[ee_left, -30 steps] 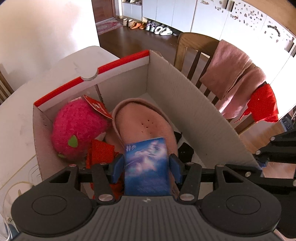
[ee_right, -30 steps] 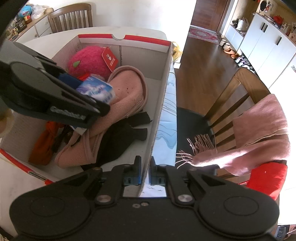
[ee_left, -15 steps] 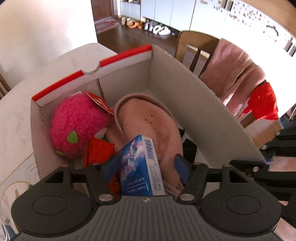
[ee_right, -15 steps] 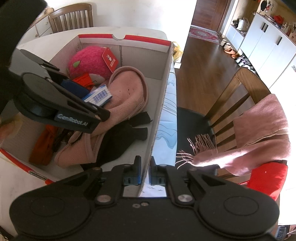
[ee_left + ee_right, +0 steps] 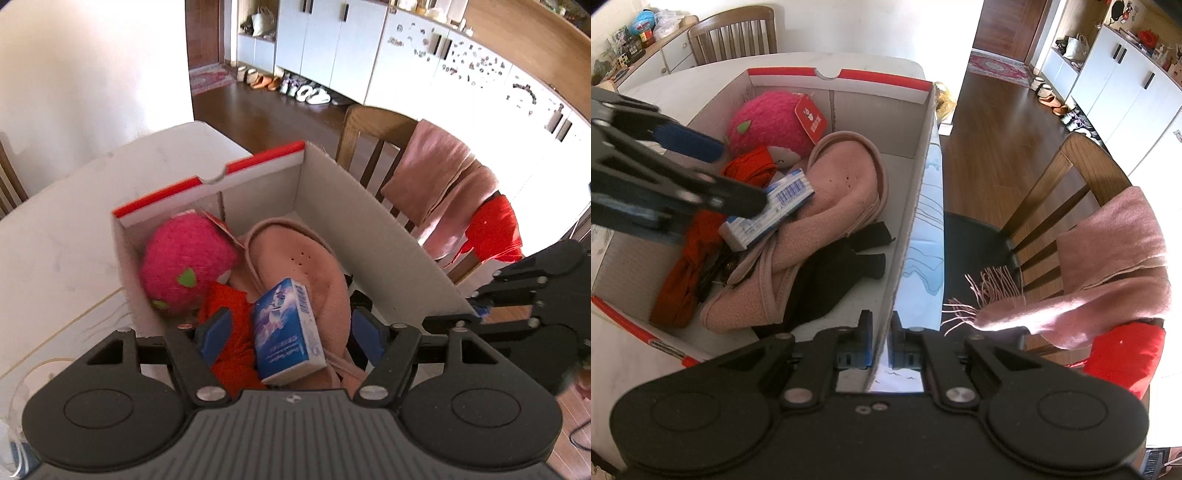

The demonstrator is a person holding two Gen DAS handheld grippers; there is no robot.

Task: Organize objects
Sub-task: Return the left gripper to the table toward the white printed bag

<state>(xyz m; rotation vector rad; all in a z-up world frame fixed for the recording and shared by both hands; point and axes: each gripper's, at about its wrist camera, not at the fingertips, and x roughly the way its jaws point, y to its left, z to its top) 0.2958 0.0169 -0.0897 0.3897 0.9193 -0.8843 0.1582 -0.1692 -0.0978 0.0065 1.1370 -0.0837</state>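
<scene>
A cardboard box with a red rim stands on the white table; it also shows in the right wrist view. Inside lie a pink plush toy, a pink fleece garment, red cloth, black cloth and a blue-white small carton, which rests on the fleece. My left gripper is open and empty above the carton. My right gripper is shut on the box's near side wall.
A wooden chair with a pink scarf and red cloth stands right of the table. Another chair stands at the far side. The white table top lies left of the box.
My left gripper opened and let go of the blue-white carton, which dropped onto the pink fleece in the box. The left gripper then rose and drew back. The right gripper kept its hold.
</scene>
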